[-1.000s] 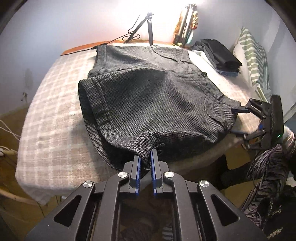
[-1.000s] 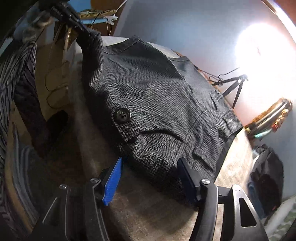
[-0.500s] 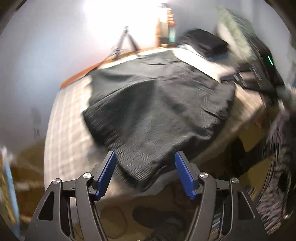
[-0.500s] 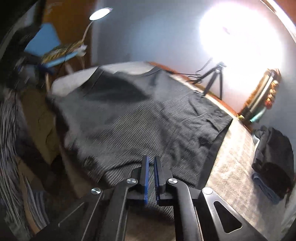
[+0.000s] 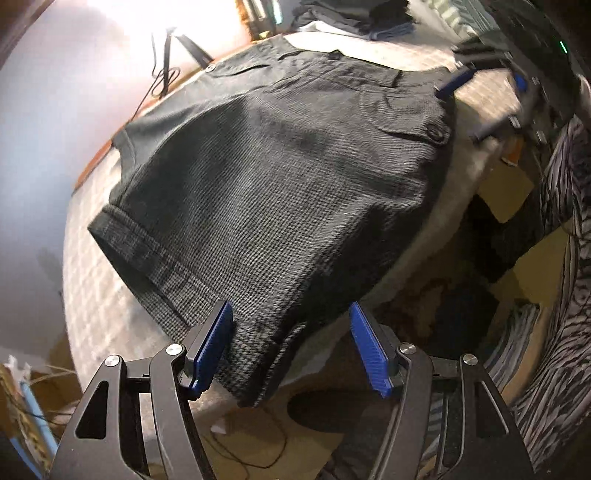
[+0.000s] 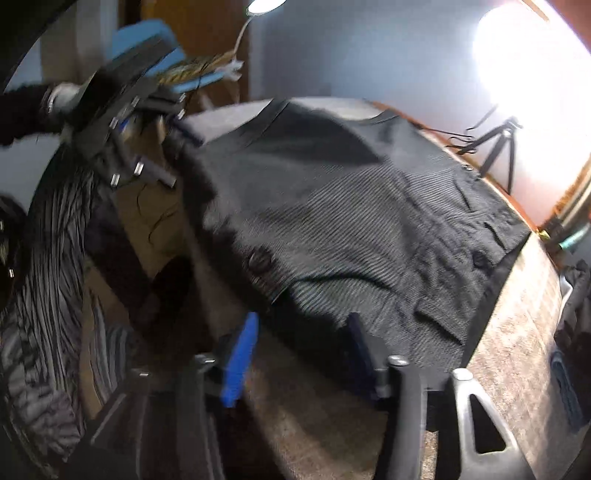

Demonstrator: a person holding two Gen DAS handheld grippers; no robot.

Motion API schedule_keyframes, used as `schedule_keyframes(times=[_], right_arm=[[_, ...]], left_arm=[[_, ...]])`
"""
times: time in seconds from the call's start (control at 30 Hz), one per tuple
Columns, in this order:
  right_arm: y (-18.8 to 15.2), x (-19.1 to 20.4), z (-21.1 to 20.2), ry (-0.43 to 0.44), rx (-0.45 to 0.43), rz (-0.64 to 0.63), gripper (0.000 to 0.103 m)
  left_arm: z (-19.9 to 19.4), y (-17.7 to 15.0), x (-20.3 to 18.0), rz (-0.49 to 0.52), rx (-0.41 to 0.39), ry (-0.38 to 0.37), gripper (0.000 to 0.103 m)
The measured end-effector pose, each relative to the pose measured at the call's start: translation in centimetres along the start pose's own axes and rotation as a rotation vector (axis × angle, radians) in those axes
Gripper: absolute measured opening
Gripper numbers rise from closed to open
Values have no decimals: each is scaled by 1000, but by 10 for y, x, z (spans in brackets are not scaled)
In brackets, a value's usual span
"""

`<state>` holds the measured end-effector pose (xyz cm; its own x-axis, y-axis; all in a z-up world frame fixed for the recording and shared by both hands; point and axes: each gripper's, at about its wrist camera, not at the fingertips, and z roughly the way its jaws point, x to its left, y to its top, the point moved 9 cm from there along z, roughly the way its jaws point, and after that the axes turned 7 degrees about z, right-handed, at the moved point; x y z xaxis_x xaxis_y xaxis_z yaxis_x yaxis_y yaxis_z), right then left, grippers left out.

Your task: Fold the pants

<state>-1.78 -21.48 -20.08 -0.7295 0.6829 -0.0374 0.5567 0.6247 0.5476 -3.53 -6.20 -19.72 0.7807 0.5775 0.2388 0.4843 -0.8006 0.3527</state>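
Dark grey checked shorts [image 5: 280, 184] lie folded on the checked table cover, one hem corner hanging over the near edge. My left gripper [image 5: 291, 347] is open, its blue pads either side of that hanging corner, gripping nothing. In the right wrist view the shorts [image 6: 351, 229] spread across the table with a button near the waist edge. My right gripper [image 6: 299, 354] is open at the waist edge, holding nothing. The right gripper also shows blurred at the far right of the left view [image 5: 480, 96].
A pale checked cover [image 5: 92, 295] lies on the table. A stack of folded dark clothes [image 5: 351, 14] sits at the far end. A small tripod [image 6: 498, 147] stands by the bright lamp. A striped garment [image 6: 44, 295] hangs beside the table edge.
The left gripper let go of the hem corner and opened, then moved close to it again. The right gripper shut half a second ago and is open again at the waist edge.
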Motion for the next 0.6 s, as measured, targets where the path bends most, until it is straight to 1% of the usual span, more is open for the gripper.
schedule_keyframes(times=[0.03, 0.07, 0.13, 0.17, 0.2, 0.23, 0.27, 0.37, 0.5, 0.6], right_arm=[[-2, 2, 4, -5, 10, -20, 63], [-4, 3, 7, -18, 21, -40, 63], [-7, 0, 16, -80, 46, -68, 57], [-7, -3, 18, -108, 50, -75, 46], [-6, -7, 20, -139, 51, -85, 42], [-4, -8, 20, -139, 45, -83, 35], [0, -9, 19, -133, 30, -67, 25], [16, -19, 10, -153, -24, -33, 12], [37, -36, -4, -172, -92, 54, 10], [44, -42, -8, -169, -107, 93, 9]], left_arm=[[0, -1, 2, -6, 0, -3, 65], [-1, -1, 3, -10, -2, -4, 65], [-2, -1, 3, -6, -5, -7, 65], [-3, -1, 2, 3, -7, -8, 65], [-4, -1, -1, 16, -8, -3, 65], [-4, -1, -2, 28, -8, 3, 65], [-3, -1, -4, 43, -7, 9, 65], [2, 0, -8, 77, 0, 35, 67], [8, 2, -13, 119, 6, 70, 69], [13, 2, -7, 127, 18, 129, 68]])
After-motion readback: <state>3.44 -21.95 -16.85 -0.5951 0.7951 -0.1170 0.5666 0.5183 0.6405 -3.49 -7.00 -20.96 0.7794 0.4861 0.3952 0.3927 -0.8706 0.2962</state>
